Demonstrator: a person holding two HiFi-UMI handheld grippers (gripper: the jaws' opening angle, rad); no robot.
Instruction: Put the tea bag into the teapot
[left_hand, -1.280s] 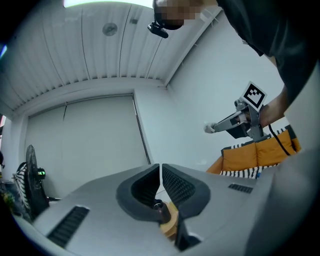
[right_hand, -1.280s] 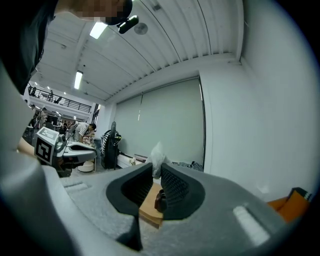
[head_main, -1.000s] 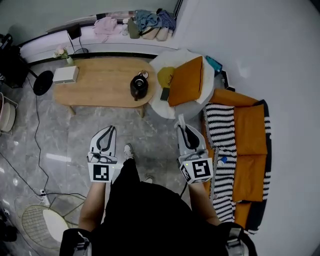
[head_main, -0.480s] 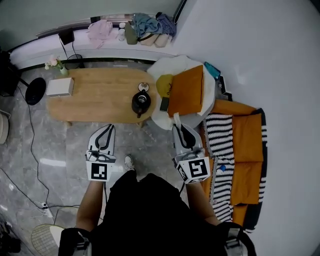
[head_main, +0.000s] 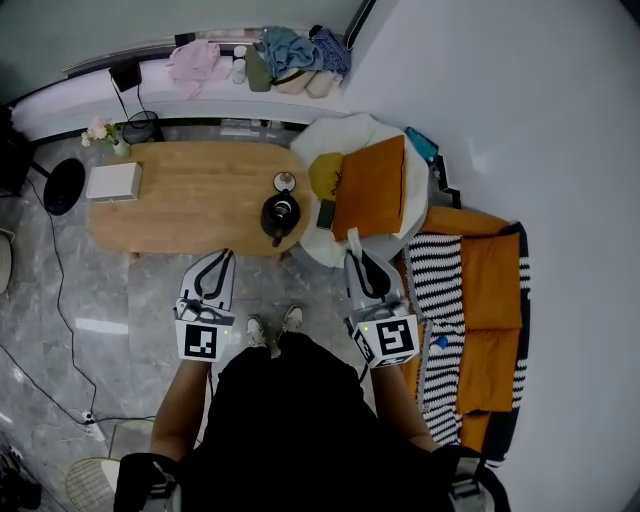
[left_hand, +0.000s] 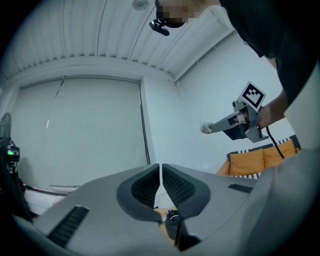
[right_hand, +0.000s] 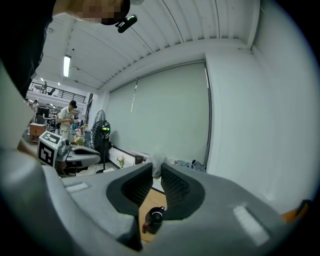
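A black teapot (head_main: 279, 217) stands near the front right edge of the wooden table (head_main: 190, 205), and a small round lid (head_main: 284, 182) lies just behind it. My right gripper (head_main: 352, 243) is short of the table, raised, to the right of the pot. It is shut on a white tea bag (right_hand: 157, 161), which pokes out past the tips. The teapot (right_hand: 154, 220) shows low between those jaws. My left gripper (head_main: 222, 256) hovers in front of the table's edge, left of the pot, shut with nothing in it. The pot (left_hand: 172, 220) sits below its tips.
A white box (head_main: 113, 182) and a small flower vase (head_main: 98, 130) sit at the table's left end. A round white seat with an orange cushion (head_main: 372, 185) crowds the table's right end. A striped and orange sofa (head_main: 470, 310) runs along the right. Cables (head_main: 55, 300) cross the floor at left.
The person has stepped toward the table, so the table and teapot now lie closer in front of both grippers. Both grippers keep the same pose, the right still holding the tea bag.
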